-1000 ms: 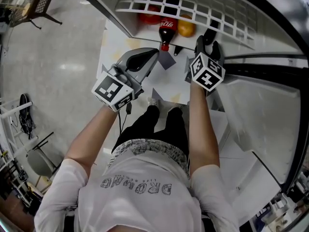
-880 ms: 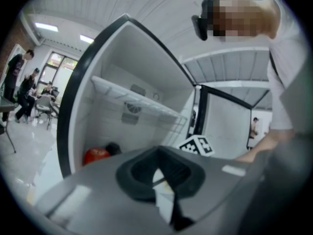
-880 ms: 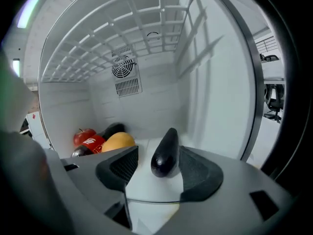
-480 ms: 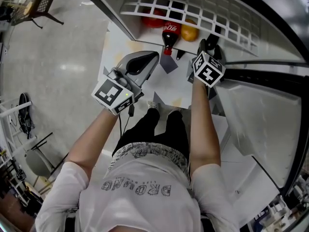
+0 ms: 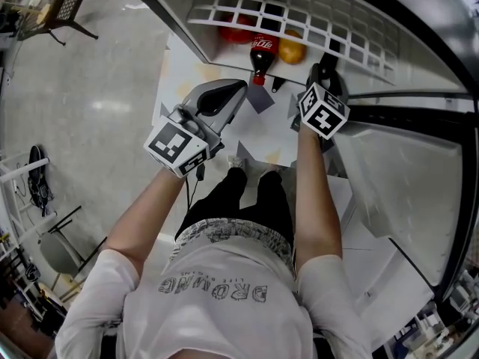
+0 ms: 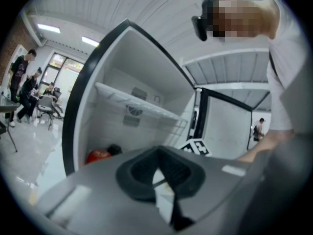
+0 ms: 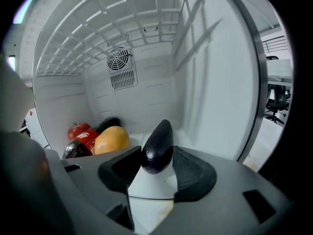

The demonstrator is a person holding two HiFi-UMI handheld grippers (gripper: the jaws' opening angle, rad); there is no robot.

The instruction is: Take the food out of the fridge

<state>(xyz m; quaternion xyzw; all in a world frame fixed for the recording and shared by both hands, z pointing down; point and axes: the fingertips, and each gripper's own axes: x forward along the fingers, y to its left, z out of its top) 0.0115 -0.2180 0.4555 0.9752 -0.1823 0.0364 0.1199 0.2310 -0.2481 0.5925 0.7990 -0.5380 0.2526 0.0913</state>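
The fridge stands open in front of me. A dark eggplant [image 7: 157, 146] lies on its floor, its near end between the pads of my right gripper [image 7: 155, 154], whose jaws are closing and touch it on both sides. In the head view this right gripper [image 5: 323, 77] reaches into the fridge at the right. Left of it lie a cola bottle [image 7: 80, 143], an orange-yellow fruit [image 7: 111, 139] and a red apple [image 7: 78, 129]. My left gripper [image 5: 228, 90] hovers outside the opening, shut and empty.
A white wire shelf [image 5: 299, 13] spans the fridge above the food. The open fridge door [image 5: 404, 170] stands at the right. Another dark item [image 7: 110, 124] lies behind the fruit. A chair [image 5: 63, 6] stands far left on the floor.
The right gripper has edged slightly deeper into the fridge. The left gripper has stayed where it was.
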